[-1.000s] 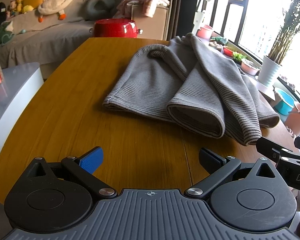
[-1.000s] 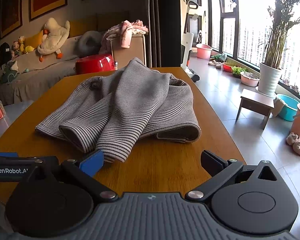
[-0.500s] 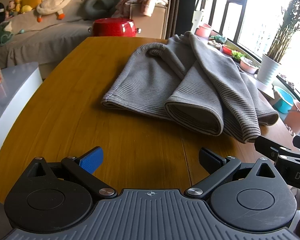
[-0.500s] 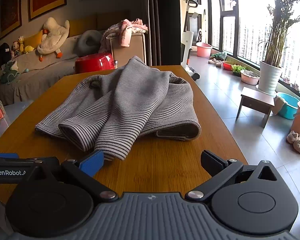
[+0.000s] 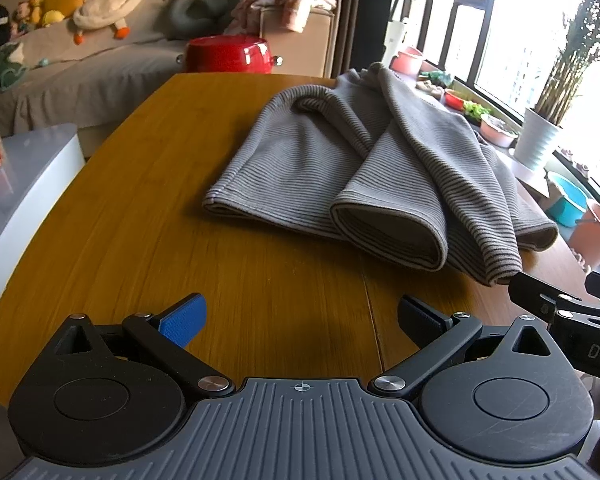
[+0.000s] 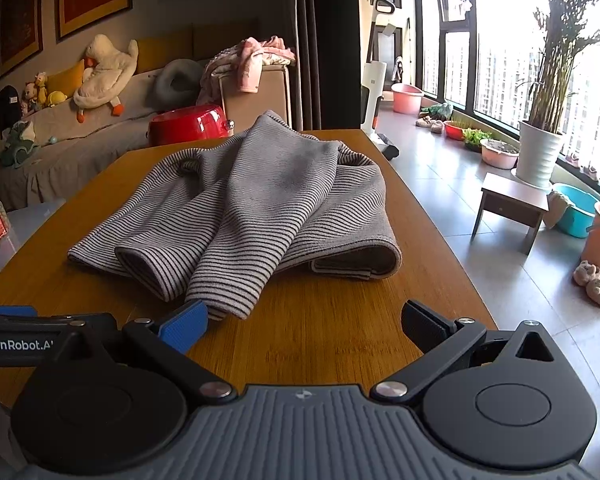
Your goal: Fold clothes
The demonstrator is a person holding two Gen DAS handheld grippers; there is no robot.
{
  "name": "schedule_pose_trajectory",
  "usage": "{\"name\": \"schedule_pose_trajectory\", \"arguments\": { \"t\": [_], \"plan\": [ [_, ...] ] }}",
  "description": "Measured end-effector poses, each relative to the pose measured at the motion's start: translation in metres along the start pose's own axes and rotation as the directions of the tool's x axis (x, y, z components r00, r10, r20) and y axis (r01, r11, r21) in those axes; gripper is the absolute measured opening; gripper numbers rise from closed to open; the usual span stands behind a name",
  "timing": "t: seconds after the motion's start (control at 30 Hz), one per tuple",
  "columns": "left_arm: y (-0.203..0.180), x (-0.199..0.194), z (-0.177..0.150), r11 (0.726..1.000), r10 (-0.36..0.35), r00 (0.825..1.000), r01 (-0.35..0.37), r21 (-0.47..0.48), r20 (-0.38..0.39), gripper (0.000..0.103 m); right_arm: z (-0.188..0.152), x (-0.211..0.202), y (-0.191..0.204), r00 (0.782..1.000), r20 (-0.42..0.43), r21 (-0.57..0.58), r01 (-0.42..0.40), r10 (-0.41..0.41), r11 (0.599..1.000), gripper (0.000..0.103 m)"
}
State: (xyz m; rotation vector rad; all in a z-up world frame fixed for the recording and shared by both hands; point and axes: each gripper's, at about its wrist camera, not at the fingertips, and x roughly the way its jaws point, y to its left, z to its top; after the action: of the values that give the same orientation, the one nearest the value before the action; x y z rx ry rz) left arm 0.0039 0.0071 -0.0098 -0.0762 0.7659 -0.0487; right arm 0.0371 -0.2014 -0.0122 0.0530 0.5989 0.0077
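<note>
A grey striped sweater [image 5: 380, 176] lies loosely folded on the wooden table [image 5: 180, 216], its sleeves laid over the body. It also shows in the right wrist view [image 6: 252, 216]. My left gripper [image 5: 300, 320] is open and empty above the table, short of the sweater's near hem. My right gripper [image 6: 304, 324] is open and empty, its blue fingertip [image 6: 184, 324] close to the sleeve cuff nearest me. The right gripper's fingers show at the right edge of the left wrist view [image 5: 548, 300].
A red pot [image 5: 228, 54] stands beyond the table's far end, before a sofa [image 5: 80, 68] with plush toys. A low stool [image 6: 512, 204], basins and a potted plant [image 6: 540, 152] stand on the floor at right. A grey side surface [image 5: 20, 184] with a jar is at left.
Both grippers have edged slightly forward toward the sweater. The sweater has not moved and both grippers stay open.
</note>
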Motion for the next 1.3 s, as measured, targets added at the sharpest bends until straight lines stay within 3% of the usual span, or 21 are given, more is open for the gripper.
{"name": "schedule_pose_trajectory", "arguments": {
  "t": [0.53,0.73,0.83,0.93,1.03,1.13,1.3],
  "plan": [
    [-0.004,0.007,0.02,0.999,0.022,0.999,-0.023,0.025,0.036,0.103,0.01,0.011,0.005,1.0,0.005,-0.047,-0.024,0.024,0.999,0.103],
    [-0.002,0.009,0.047,0.996,-0.051,0.997,0.046,0.078,0.06,0.103,0.032,-0.007,-0.014,0.993,0.039,-0.115,-0.105,0.111,0.988,0.103],
    [0.003,0.02,0.077,0.99,-0.112,0.989,0.103,0.101,0.095,0.103,0.057,-0.011,-0.041,0.975,0.13,-0.021,-0.18,0.181,0.983,0.103],
    [0.003,0.048,0.111,0.982,-0.167,0.981,0.157,0.104,0.1,0.103,0.084,0.016,-0.066,0.95,0.197,0.142,-0.274,0.244,0.951,0.103],
    [0.001,0.088,0.14,0.971,-0.229,0.97,0.221,0.094,0.082,0.103,0.105,0.073,-0.072,0.947,0.128,0.244,-0.318,0.295,0.916,0.103],
    [0.004,0.127,0.157,0.959,-0.281,0.957,0.277,0.061,0.075,0.103,0.121,0.13,-0.06,0.938,0.058,0.23,-0.344,0.341,0.91,0.103],
    [0.011,0.174,0.152,0.97,-0.238,0.97,0.234,0.072,0.044,0.103,0.117,0.195,-0.038,0.955,-0.044,0.172,-0.281,0.293,0.944,0.103]
  ]
}}
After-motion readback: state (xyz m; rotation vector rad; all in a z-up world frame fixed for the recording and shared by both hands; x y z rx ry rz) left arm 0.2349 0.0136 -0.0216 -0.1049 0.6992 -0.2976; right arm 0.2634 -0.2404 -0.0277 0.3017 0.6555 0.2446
